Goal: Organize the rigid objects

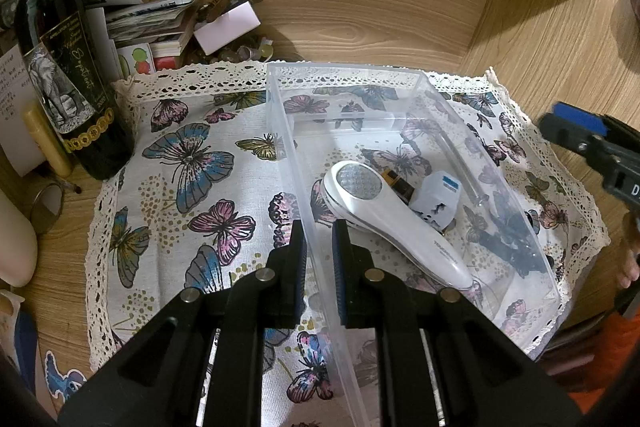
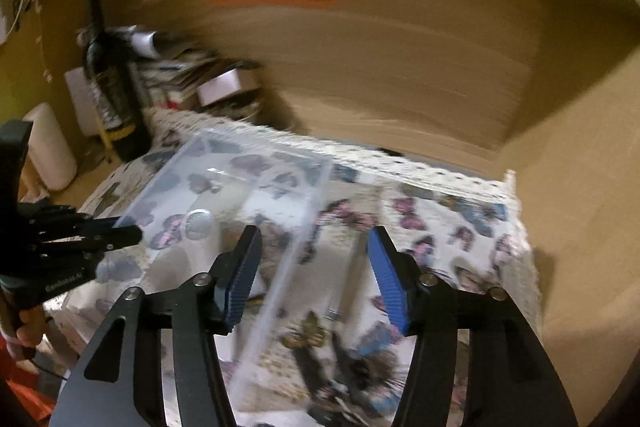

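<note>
A clear plastic bin (image 1: 360,75) stands on a butterfly-print cloth (image 1: 192,155). In it lie a white handheld device (image 1: 384,211), a white travel adapter (image 1: 440,199), a small dark and orange item (image 1: 398,183) and a black object (image 1: 508,239). My left gripper (image 1: 319,227) is shut on the bin's left wall near its front. At the right edge of the left wrist view my right gripper (image 1: 580,135) hangs above the cloth. In the blurred right wrist view my right gripper (image 2: 314,239) is open. The bin's (image 2: 224,147) right wall runs between its fingers without touching them.
A dark wine bottle (image 1: 68,79) stands at the cloth's left edge beside a pile of papers and boxes (image 1: 160,15). Wooden walls close in the back and the right side. A white rounded container (image 2: 48,147) sits far left. A person's hand holds the left gripper (image 2: 120,233).
</note>
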### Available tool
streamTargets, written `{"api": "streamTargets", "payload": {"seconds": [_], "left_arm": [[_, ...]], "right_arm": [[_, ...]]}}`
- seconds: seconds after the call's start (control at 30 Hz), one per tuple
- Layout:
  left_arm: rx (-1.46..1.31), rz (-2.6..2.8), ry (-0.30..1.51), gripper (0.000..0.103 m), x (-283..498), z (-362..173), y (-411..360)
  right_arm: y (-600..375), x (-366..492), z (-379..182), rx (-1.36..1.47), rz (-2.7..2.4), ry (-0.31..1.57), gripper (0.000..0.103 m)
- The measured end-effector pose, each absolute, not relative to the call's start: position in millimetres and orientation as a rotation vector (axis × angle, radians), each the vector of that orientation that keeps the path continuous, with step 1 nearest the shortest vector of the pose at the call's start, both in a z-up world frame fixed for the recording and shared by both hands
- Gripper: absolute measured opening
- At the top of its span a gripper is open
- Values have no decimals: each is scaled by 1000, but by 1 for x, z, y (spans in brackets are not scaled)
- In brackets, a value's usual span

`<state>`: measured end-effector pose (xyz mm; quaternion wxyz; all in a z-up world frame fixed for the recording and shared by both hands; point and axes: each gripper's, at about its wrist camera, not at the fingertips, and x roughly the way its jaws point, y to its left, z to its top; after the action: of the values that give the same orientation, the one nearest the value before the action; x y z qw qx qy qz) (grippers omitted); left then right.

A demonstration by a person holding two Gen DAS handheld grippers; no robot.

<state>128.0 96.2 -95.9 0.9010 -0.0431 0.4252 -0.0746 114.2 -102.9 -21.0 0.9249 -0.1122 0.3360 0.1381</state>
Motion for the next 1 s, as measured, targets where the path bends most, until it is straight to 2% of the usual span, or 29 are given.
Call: {"api": "streamTargets", "payload": {"seconds": [0.2, 0.77, 0.83, 0.87, 0.93, 1.0], "left_arm": [[-89, -154, 880, 12, 128, -96, 96], [-84, -154, 876, 12, 128, -96, 97], [-83, -154, 876, 12, 128, -96, 97], [-83, -154, 876, 12, 128, -96, 97], [-83, -154, 876, 12, 128, -96, 97], [-82, -154, 876, 12, 128, -96, 97]], "right_arm": [[-138, 103, -32, -196, 185, 733, 52], [-169, 118, -113, -69, 171, 983, 51], [-169, 120, -119, -65, 185, 1004, 45], [-168, 121, -121, -66, 188, 1011, 38], [-165, 118, -121, -85, 190, 999, 33], [-164, 117, -119, -95, 190, 991, 23]]}}
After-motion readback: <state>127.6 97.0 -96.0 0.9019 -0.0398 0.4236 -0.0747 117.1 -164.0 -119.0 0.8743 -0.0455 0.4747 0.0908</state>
